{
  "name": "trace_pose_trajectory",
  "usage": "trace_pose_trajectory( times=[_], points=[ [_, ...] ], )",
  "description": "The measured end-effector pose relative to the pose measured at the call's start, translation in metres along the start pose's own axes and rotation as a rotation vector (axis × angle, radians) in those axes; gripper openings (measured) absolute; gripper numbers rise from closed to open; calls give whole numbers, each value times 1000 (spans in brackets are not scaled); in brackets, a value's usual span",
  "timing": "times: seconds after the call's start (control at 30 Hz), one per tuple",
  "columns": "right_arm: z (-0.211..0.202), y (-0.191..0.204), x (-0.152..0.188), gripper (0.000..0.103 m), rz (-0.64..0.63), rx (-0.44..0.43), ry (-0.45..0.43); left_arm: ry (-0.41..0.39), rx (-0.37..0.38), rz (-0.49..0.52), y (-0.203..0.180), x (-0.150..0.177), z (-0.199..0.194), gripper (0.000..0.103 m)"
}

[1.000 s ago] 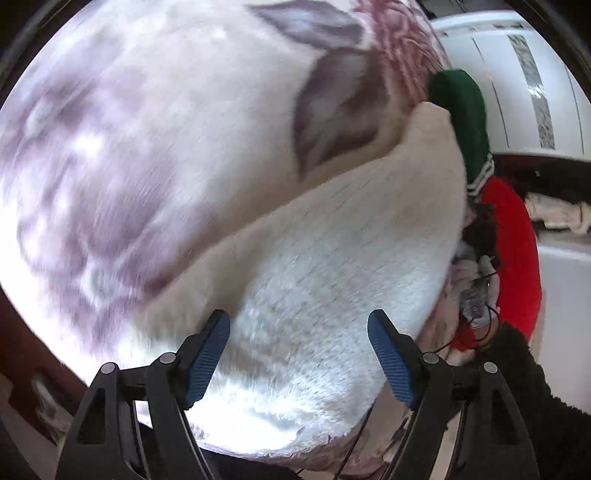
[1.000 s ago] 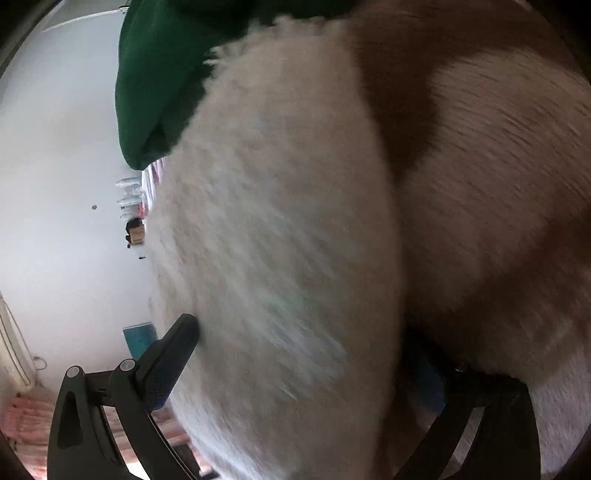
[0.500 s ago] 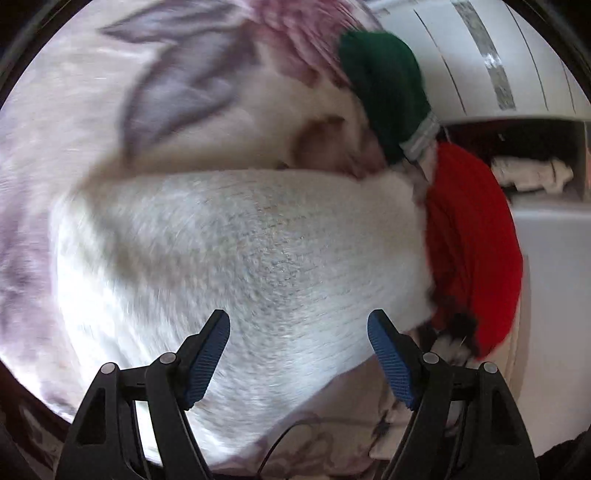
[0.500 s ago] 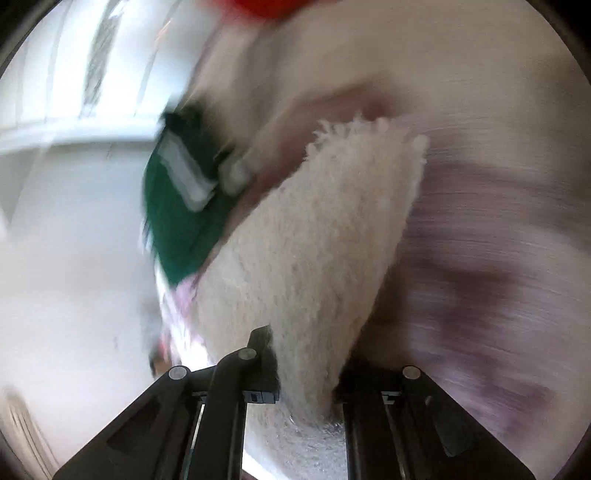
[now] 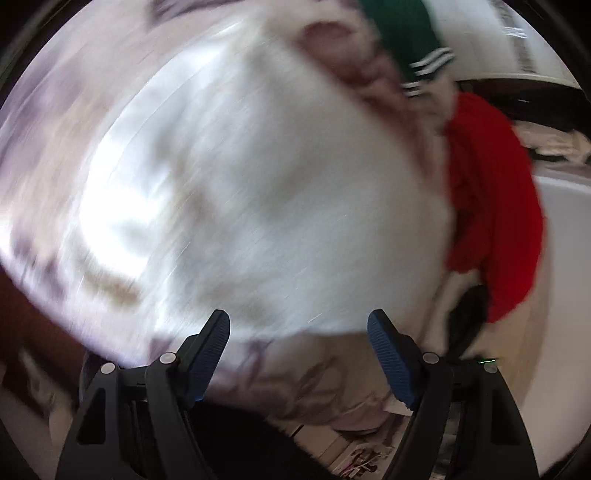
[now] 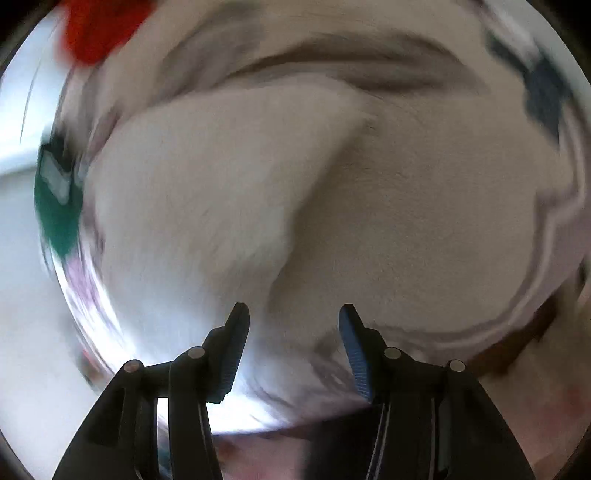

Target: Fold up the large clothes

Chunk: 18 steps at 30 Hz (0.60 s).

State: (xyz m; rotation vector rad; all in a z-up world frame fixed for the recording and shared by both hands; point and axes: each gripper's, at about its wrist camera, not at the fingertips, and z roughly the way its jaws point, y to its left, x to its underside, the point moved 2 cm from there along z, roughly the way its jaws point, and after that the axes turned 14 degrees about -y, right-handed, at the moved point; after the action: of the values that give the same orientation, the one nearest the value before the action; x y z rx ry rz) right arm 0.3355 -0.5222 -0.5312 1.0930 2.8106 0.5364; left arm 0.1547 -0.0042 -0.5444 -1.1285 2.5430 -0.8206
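Note:
A fluffy white garment (image 5: pixel 280 192) lies spread on a floral bedspread (image 5: pixel 295 384) and fills most of the left wrist view, blurred by motion. My left gripper (image 5: pixel 298 354) is open and empty just short of its near edge. In the right wrist view the same white garment (image 6: pixel 229 192) shows a folded flap lying over its body. My right gripper (image 6: pixel 293 343) is open above it, with nothing between the fingers.
A green garment with white stripes (image 5: pixel 410 33) and a red garment (image 5: pixel 491 206) lie at the bed's far right; they also show in the right wrist view, green (image 6: pixel 55 214) and red (image 6: pixel 99 26). A dark object (image 5: pixel 465 325) sits near the red one.
My right gripper was shut on the white garment's edge half a second ago and has let go and opened. The flap now lies folded. My left gripper has pulled back, still open.

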Motion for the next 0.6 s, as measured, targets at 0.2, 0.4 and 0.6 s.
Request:
trace_pose_trajectory(
  times=[0.2,0.4,0.6],
  points=[
    [28,174,11,53,-638,-112,65,-2,-11,-183,41,34,20,76],
    [171,237,19,54,-897,146,173,-61,79,-476,80,37,57,76],
    [146,249,21,54,-922,124,234,-318,125,-732,114,7,50,57]
  ],
)
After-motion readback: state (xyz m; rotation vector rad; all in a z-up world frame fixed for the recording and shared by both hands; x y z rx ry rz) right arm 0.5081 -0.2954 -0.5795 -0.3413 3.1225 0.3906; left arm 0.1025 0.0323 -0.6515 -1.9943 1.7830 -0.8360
